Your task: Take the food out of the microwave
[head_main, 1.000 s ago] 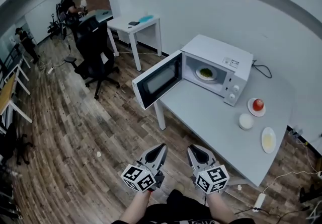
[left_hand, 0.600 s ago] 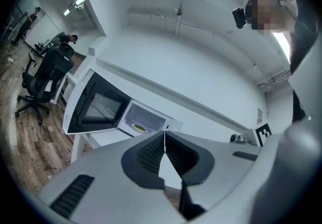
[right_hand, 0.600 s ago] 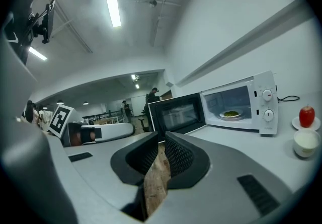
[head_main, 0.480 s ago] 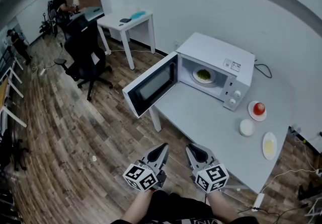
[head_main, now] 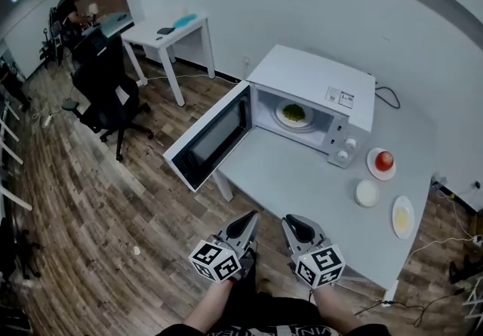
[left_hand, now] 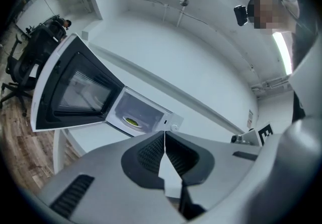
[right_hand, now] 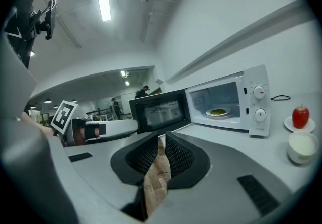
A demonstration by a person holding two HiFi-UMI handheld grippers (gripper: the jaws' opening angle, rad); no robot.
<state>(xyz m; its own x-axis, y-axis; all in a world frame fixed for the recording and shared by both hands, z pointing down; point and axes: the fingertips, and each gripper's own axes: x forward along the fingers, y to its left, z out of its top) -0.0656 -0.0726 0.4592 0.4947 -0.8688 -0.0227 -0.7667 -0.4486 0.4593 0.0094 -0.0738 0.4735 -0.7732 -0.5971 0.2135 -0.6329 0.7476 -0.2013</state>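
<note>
You held two hand-held grippers low in the head view: the left hand-held gripper had its jaws pressed together on nothing, and the right hand-held gripper had its jaws a slit apart, also empty. Both pointed toward 12 o'clock, well short of the one microwave on the bench.

The microwave's long axis ran from 10 to 4 o'clock and its mouth faced 7 o'clock. Its one door hung wide open, swung out toward 8 o'clock past the bench edge. Inside lay one plate of green food, flat on the turntable; being round, it had no long axis.

Three dishes sat at 4 o'clock of the microwave, each apart from the others: a plate with a red fruit, a white bowl and a plate with something yellow.

At 10 o'clock stood one chair and one small table.
</note>
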